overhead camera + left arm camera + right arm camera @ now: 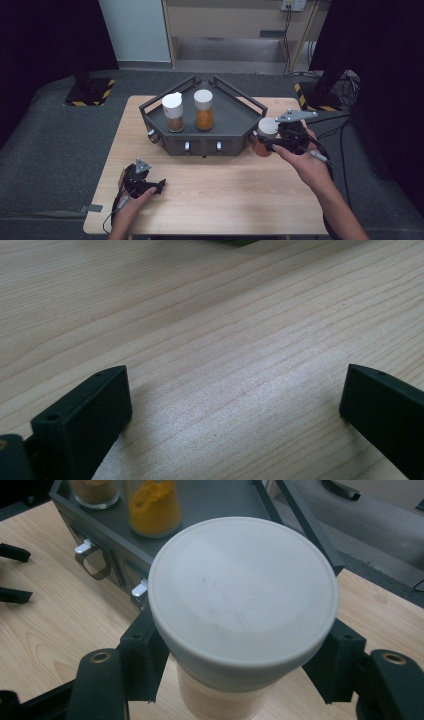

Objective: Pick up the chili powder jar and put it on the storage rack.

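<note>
We grip a white-lidded spice jar [243,610] in our right gripper [274,143], jaws clamped under its lid, just beside the grey rack [235,117] holding 2 jars. Our left gripper [159,186] rests wide open, empty, on the table [210,320]

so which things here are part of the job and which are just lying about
In the job:
- jar, white lid, clamped in the right hand-held gripper
- grey rack beside it
- two spice jars on the rack: brown, orange

Lying about:
- left hand-held gripper, open, resting on the table
- cables on the floor
</note>
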Demonstrator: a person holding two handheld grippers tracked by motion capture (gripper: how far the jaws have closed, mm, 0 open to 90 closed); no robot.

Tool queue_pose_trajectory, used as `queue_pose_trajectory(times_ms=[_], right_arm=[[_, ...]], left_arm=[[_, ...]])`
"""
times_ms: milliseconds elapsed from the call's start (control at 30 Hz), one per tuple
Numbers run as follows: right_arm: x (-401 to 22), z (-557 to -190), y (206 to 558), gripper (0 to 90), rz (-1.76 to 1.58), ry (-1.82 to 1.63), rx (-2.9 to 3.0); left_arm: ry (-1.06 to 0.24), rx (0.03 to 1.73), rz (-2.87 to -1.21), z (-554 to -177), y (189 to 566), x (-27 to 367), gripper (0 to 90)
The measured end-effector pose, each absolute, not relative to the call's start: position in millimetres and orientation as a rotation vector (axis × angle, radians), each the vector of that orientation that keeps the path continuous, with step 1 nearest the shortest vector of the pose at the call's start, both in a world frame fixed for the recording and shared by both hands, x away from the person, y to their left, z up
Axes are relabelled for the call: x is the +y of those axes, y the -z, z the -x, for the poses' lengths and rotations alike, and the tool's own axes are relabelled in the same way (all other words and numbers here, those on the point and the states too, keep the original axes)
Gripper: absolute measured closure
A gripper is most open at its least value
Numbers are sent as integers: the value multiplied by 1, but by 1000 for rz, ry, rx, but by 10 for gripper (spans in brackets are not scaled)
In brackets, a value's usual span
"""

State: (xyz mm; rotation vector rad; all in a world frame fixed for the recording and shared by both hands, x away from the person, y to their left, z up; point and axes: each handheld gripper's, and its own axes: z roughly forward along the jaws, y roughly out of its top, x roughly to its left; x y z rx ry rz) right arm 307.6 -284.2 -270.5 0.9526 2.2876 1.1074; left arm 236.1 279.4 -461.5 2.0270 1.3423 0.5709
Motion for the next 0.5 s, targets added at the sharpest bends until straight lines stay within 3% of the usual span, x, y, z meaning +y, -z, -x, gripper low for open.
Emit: queue_pose_trajectory(times_ms=[500], right_arm=[[-277,-311,247,345,-934,-1104,2289]], left_arm=[[-571,1342,-2027,-236,461,279,0]])
